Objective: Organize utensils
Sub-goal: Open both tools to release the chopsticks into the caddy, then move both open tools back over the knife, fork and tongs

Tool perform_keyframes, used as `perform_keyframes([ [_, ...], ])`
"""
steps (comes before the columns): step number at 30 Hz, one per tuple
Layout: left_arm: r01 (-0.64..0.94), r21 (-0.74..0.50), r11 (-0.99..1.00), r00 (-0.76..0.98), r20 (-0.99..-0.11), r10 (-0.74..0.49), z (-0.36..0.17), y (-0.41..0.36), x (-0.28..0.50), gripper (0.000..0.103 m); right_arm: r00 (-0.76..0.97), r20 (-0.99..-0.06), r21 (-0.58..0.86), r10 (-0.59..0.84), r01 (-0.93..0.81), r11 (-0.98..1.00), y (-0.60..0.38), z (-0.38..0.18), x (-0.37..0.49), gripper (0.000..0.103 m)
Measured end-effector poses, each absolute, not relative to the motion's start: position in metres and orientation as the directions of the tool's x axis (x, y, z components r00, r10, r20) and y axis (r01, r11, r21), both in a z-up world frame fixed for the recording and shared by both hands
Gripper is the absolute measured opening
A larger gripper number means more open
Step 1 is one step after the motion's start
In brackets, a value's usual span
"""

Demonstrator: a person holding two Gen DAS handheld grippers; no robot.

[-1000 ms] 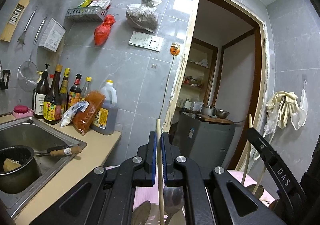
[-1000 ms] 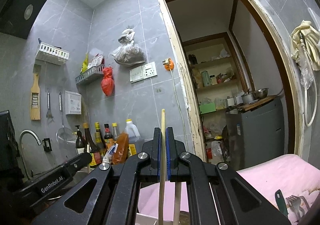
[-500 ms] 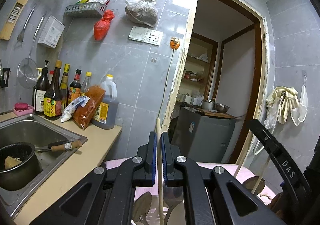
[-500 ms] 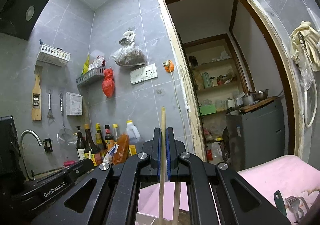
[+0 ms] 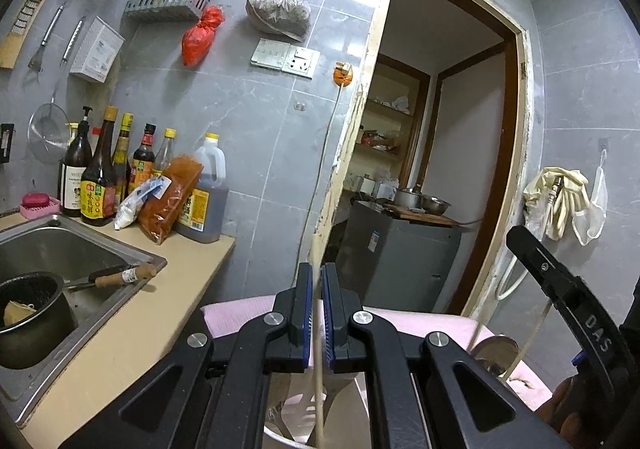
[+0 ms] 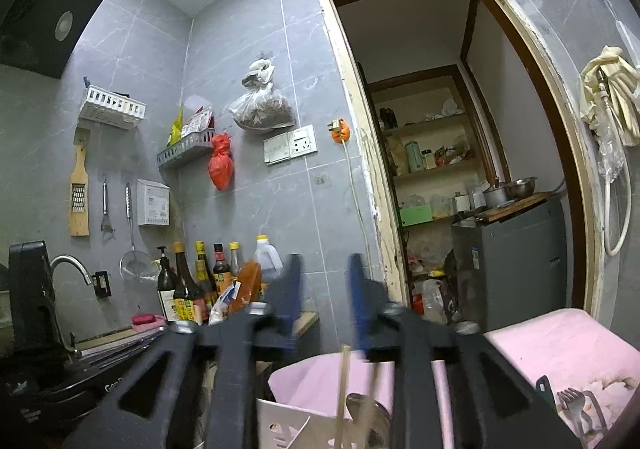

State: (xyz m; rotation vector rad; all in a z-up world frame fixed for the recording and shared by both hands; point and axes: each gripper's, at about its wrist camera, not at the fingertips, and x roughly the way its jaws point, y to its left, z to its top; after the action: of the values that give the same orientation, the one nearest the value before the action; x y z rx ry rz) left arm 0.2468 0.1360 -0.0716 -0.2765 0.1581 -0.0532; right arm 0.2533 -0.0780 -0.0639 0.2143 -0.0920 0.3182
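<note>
Left wrist view: left gripper [image 5: 315, 319] pinching an upright chopstick [image 5: 317, 377]; sink [image 5: 76, 249], pot [image 5: 30, 313], sauce bottles [image 5: 100, 177] left.
Right wrist view: right gripper [image 6: 324, 297] jaws opening, nothing between; chopstick [image 6: 342, 397] standing in white utensil holder [image 6: 288, 425] below; fork [image 6: 572, 401] on pink cloth [image 6: 560, 345].

A grey-tiled kitchen faces you.
Your beige worktop [image 5: 132, 333] holds a steel sink [image 5: 52, 249]; a dark wood-framed doorway [image 6: 452, 121] opens onto cluttered pantry shelves [image 6: 432, 169], beside a white wall socket [image 5: 301, 63].

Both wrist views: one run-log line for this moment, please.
left gripper: shut on chopstick | right gripper: opening, nothing between jaws | holder: chopstick inside
</note>
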Motion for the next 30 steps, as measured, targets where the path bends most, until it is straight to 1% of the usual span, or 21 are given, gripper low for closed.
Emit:
perform_keyframes([
  [4, 0.038, -0.289, 0.956, 0.982, -0.166, -0.089, -0.068, 0.136, 0.245, 0.008, 0.946, 0.107, 0.208, 0.305, -0.321, 0.924, -0.081, -0.062, 0.249, 0.032],
  [6, 0.045, -0.287, 0.957, 0.980, -0.171, -0.097, -0.063, 0.135, 0.243, 0.015, 0.946, 0.102, 0.211, 0.307, -0.322, 0.923, -0.082, -0.061, 0.247, 0.033],
  [8, 0.049, -0.284, 0.958, 0.979, -0.176, -0.102, -0.059, 0.133, 0.241, 0.022, 0.948, 0.098, 0.218, 0.304, -0.319, 0.922, -0.085, -0.058, 0.244, 0.038],
  [11, 0.051, -0.277, 0.959, 0.976, -0.188, -0.106, -0.051, 0.129, 0.237, 0.025, 0.952, 0.088, 0.234, 0.294, -0.307, 0.923, -0.092, -0.050, 0.238, 0.046],
  [13, 0.051, -0.269, 0.962, 0.975, -0.193, -0.106, -0.045, 0.125, 0.233, 0.030, 0.956, 0.082, 0.242, 0.282, -0.294, 0.925, -0.099, -0.044, 0.235, 0.053],
  [15, 0.049, -0.271, 0.961, 0.976, -0.191, -0.103, -0.037, 0.122, 0.229, 0.042, 0.961, 0.073, 0.251, 0.267, -0.277, 0.928, -0.109, -0.035, 0.230, 0.057],
  [17, 0.046, -0.276, 0.960, 0.977, -0.189, -0.102, -0.029, 0.119, 0.225, 0.045, 0.966, 0.063, 0.253, 0.251, -0.258, 0.932, -0.118, -0.027, 0.226, 0.062],
  [19, 0.044, -0.265, 0.963, 0.976, -0.195, -0.098, -0.019, 0.112, 0.222, 0.048, 0.971, 0.051, 0.251, 0.232, -0.237, 0.938, -0.130, -0.018, 0.222, 0.070],
  [20, 0.043, -0.259, 0.965, 0.976, -0.195, -0.095, -0.016, 0.109, 0.220, 0.052, 0.973, 0.045, 0.248, 0.224, -0.229, 0.941, -0.134, -0.014, 0.221, 0.071],
  [21, 0.042, -0.251, 0.967, 0.977, -0.194, -0.093, -0.011, 0.104, 0.218, 0.059, 0.975, 0.039, 0.245, 0.217, -0.220, 0.944, -0.141, -0.011, 0.218, 0.075],
  [22, 0.042, -0.243, 0.969, 0.977, -0.193, -0.091, -0.006, 0.100, 0.216, 0.063, 0.978, 0.031, 0.243, 0.208, -0.209, 0.947, -0.147, -0.007, 0.216, 0.079],
  [23, 0.043, -0.238, 0.970, 0.977, -0.192, -0.090, -0.002, 0.096, 0.214, 0.070, 0.980, 0.025, 0.242, 0.197, -0.197, 0.950, -0.153, -0.005, 0.214, 0.082],
  [24, 0.045, -0.232, 0.972, 0.978, -0.190, -0.090, 0.002, 0.092, 0.212, 0.074, 0.982, 0.018, 0.241, 0.190, -0.188, 0.952, -0.159, -0.002, 0.213, 0.085],
  [25, 0.046, -0.223, 0.974, 0.978, -0.188, -0.090, 0.007, 0.085, 0.210, 0.076, 0.983, 0.009, 0.240, 0.183, -0.179, 0.954, -0.166, 0.000, 0.211, 0.087],
  [27, 0.047, -0.206, 0.977, 0.978, -0.188, -0.087, 0.014, 0.074, 0.206, 0.085, 0.986, -0.010, 0.233, 0.167, -0.160, 0.959, -0.179, 0.003, 0.209, 0.091],
  [28, 0.048, -0.200, 0.979, 0.979, -0.185, -0.086, 0.017, 0.069, 0.205, 0.088, 0.987, -0.021, 0.228, 0.159, -0.151, 0.962, -0.186, 0.004, 0.208, 0.094],
  [30, 0.051, -0.188, 0.981, 0.980, -0.181, -0.085, 0.022, 0.055, 0.202, 0.097, 0.988, -0.041, 0.217, 0.148, -0.136, 0.967, -0.198, 0.006, 0.206, 0.097],
])
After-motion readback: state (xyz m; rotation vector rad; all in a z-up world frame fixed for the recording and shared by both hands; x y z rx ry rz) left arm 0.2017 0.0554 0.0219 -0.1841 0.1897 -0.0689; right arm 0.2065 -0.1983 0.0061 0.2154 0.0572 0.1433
